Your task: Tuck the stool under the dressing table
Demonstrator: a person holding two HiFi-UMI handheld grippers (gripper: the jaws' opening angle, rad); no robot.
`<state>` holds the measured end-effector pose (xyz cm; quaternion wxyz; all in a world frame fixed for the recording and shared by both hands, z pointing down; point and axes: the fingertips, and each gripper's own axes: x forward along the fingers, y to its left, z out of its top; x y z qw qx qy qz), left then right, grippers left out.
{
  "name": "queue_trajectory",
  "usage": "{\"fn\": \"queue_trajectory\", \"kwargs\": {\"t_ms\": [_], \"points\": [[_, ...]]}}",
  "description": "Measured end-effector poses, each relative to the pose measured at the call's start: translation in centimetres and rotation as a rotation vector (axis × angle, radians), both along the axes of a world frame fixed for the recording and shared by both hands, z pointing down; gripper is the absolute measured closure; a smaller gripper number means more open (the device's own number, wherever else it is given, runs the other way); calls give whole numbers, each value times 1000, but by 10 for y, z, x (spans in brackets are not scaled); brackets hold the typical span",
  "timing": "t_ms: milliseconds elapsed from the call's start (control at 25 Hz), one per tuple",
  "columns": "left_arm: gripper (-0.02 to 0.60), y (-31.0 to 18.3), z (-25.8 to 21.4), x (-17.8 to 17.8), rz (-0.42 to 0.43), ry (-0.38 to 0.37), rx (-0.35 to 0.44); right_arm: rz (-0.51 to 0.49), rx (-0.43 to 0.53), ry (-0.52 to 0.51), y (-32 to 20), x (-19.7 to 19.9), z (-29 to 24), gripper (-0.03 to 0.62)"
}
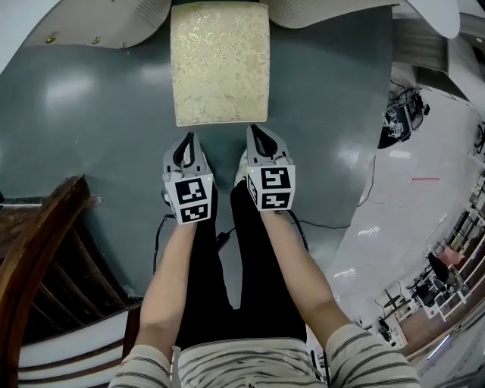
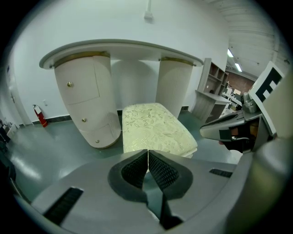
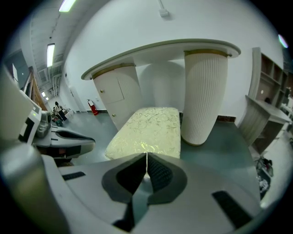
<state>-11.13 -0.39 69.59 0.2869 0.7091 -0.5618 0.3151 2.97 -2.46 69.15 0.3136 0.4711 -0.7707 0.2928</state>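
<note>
Head view: stool (image 1: 220,64) long axis pts straight at dressing table (image 1: 326,9).

head view looks steeply down; both gripper views share the stool (image 2: 155,128) ahead.

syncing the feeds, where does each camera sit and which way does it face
Head view: on the person's head, looking steeply down at the stool; forearms, legs, left gripper and right gripper show.
Left gripper view: on the left gripper, facing along its shut jaws toward stool and dressing table; right gripper at right.
Right gripper view: on the right gripper, facing likewise; shut jaws, left gripper at left.
Shared: the stool, in all three.
</note>
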Motion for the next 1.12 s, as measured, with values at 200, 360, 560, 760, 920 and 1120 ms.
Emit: {"fn": "queue_trajectory", "kwargs": {"t_ms": [200,360,560,760,920,1120], "points": [[575,2,15,-1,15,-35,-39,1,-26,29,2,1,14,589],[575,2,30,-1,22,-46,-67,-1,-51,48,3,3,27,589],[576,2,47,-7,6,-62,-119,6,-85,71,4,9,45,589],[577,2,58,-11,2,-67,-141,41,-134,70,10,17,61,591],[578,3,69,-13,-9,-89,-163,51,-144,70,9,23,70,590],[580,7,79,-12,-21,-88,-193,62,-164,82,9,29,81,591]]}}
